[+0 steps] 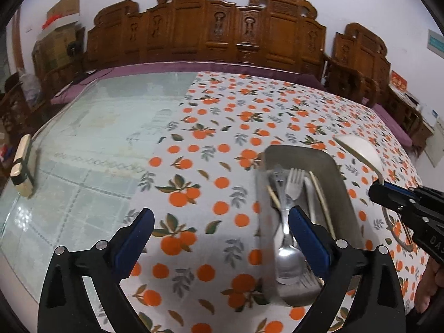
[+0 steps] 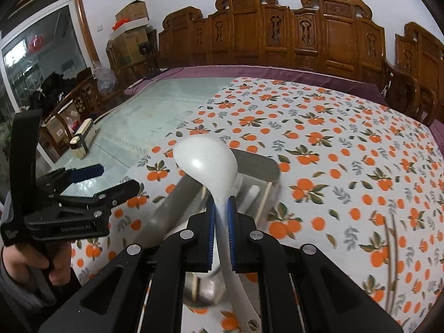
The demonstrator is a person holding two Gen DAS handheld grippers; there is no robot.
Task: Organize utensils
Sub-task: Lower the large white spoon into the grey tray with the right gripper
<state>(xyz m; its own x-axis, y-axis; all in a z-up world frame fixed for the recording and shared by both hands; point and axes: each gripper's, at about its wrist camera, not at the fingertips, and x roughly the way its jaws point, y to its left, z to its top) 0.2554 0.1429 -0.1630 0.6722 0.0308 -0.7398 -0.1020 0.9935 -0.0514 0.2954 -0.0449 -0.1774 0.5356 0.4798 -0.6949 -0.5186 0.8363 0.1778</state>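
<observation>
A home dining room: carved wooden chairs (image 1: 211, 27) ring a cloth-covered table (image 1: 277, 105).

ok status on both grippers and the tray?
Left gripper open, empty. Right gripper shut on white ladle. Metal tray holds fork, spoon, chopsticks. Nothing blocking.

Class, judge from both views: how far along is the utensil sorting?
Done: a fork, spoon and chopsticks lie in the metal tray. In hand: the right gripper clamps the white ladle. Left: setting it down; the left gripper is open and empty.
</observation>
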